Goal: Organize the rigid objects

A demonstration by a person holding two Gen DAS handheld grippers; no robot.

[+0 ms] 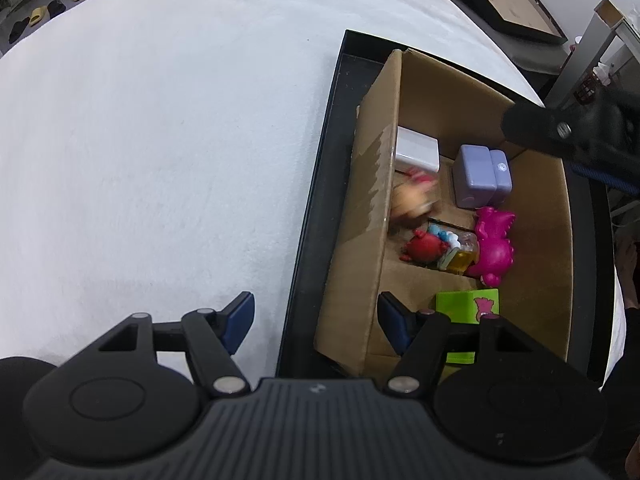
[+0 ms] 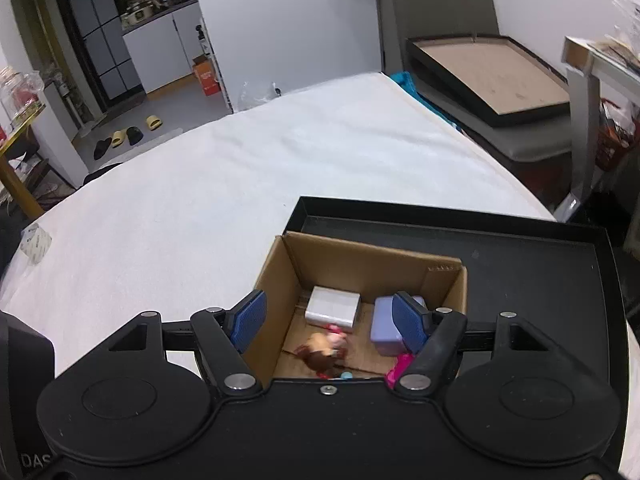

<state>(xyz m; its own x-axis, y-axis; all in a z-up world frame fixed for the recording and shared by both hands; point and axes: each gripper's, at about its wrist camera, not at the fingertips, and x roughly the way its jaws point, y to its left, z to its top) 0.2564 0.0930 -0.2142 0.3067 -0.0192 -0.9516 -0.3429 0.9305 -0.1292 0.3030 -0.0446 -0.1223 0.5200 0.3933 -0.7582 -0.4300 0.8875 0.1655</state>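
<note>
Right tool (image 2: 328,322) hovering agape, nothing gripped, over cardboard box (image 2: 400,258) near the surface's right edge, where a blurred, seemingly light, stiff brown figurine (image 2: 322,350) is lying, best pinched across its body.

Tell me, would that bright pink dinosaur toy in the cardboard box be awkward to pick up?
The pink dinosaur toy looks like glossy moulded plastic, so probably stiff, light and a bit slippery. Its bumpy, rounded body may twist between flat pads. It lies against other small toys, which might shift too.

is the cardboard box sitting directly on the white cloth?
No, the cardboard box stands inside a black tray, which itself rests on the white cloth.
</note>
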